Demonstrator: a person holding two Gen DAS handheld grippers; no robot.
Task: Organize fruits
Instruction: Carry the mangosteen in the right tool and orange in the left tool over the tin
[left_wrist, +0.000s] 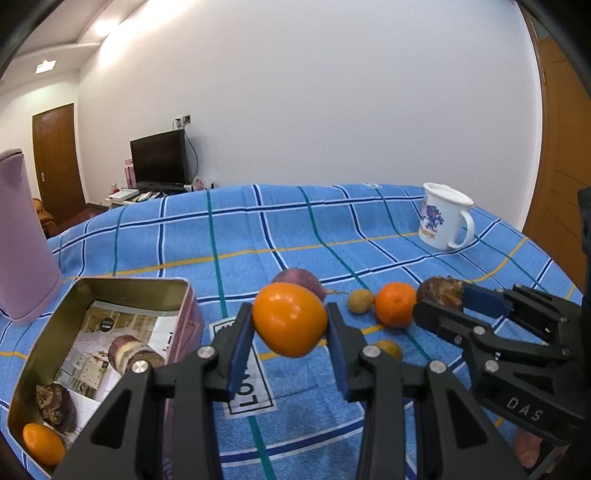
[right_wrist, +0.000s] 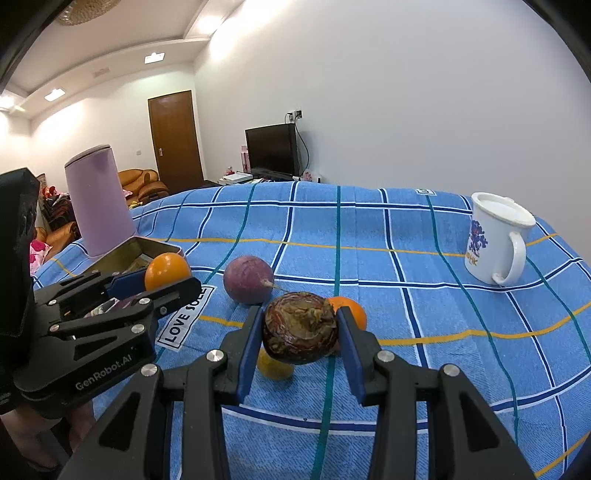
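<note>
Left tongs (left_wrist: 290, 325) clamping orange fruit (left_wrist: 289, 319), right tongs (right_wrist: 300, 334) clamping wrinkled fruit (right_wrist: 300, 332)

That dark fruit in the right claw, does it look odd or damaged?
Yes. The dark fruit in the right claw looks shrivelled and wrinkled, its top brownish and caved in, unlike the smooth orange fruit in the left claw.

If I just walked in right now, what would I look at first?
Probably the two grippers, each holding a fruit above the blue checked cloth: the left gripper pinches a shiny orange fruit, the right gripper a wrinkly brown fruit. Next, the open tin on the left, with fruit already inside.
</note>
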